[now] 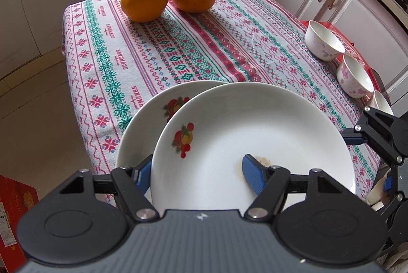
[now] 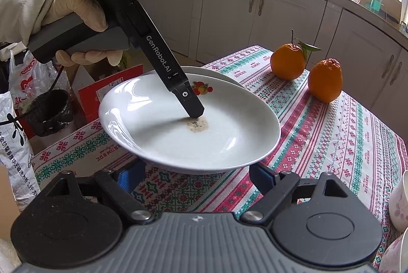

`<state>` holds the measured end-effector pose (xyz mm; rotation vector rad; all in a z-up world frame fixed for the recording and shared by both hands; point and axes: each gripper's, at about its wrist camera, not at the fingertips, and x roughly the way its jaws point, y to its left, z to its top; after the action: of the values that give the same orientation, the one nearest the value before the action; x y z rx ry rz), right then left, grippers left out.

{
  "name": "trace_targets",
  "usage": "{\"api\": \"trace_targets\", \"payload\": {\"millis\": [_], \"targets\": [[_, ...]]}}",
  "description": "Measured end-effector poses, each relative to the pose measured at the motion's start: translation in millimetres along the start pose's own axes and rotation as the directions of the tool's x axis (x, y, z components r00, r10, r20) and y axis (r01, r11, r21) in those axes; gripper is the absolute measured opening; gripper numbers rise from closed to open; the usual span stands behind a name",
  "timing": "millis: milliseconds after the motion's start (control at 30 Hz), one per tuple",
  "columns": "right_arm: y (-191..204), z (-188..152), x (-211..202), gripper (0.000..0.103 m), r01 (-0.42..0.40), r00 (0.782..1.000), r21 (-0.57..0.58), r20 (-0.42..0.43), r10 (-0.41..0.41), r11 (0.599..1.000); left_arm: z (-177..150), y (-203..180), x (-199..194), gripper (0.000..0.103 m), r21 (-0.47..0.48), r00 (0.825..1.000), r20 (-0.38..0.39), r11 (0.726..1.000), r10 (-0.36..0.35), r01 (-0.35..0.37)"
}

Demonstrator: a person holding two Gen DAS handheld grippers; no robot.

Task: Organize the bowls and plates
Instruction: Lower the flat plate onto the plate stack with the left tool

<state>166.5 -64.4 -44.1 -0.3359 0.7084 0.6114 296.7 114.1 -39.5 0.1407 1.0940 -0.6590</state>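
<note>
The left hand-held gripper pinches the rim of the upper plate, tilted above a second plate, at the frame's lower middle. The right hand-held gripper stands wide and empty, seemingly just beside the plate; three bowls line the desk's right edge.

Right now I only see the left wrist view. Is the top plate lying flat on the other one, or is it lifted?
Observer: Lifted. The right wrist view shows the top plate tilted in the air, with the lower plate showing behind its far rim.
Operator: What is holding that claw up?
Observer: A hand in a pale glove grips the handle of the left claw, which is clamped on the plate's rim.
Operator: And the other claw, is it helping?
Observer: No. The right claw is open just short of the plate's near rim, and its pads press on nothing.
</note>
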Motion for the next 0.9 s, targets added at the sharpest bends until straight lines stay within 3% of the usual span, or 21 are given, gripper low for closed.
{"api": "trace_targets", "payload": {"millis": [900], "targets": [[1,0,2,0.092,-0.014,1.000,-0.014,0.013,0.014,1.000,-9,2,-19,0.071,-0.013,0.999,-0.004,0.999,0.041,-0.041]]}}
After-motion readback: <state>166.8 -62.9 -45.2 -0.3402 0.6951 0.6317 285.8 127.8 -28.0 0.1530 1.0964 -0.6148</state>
